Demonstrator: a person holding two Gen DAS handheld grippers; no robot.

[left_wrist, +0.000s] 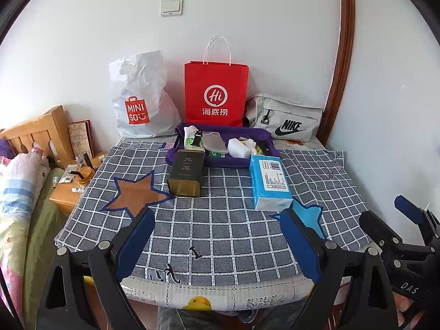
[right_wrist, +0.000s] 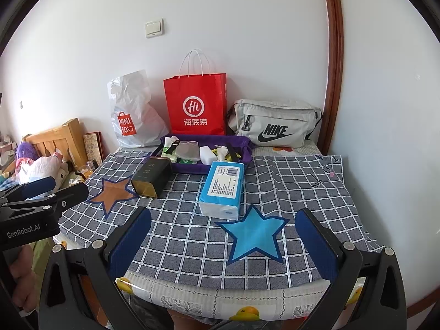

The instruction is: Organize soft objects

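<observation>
Tissue pack point(right_wrist: 221, 189), blue and white, flat on the checked cloth point(right_wrist: 288, 189), just in front of the purple tray point(right_wrist: 244, 144) and right of the dark tin point(right_wrist: 151, 177), which also touches that tray's front. Inside the tray, a jumble of small soft items, too mixed to name. Left gripper point(left_wrist: 220, 244) and right gripper point(right_wrist: 222, 244) both spread wide and holding nothing, above the cloth's near edge, well short of the tray.

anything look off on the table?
The dark tea tin lies tipped on its side beside the purple tray, gold base toward the camera. The blue tissue pack lies flat. Nothing spilled.
</observation>
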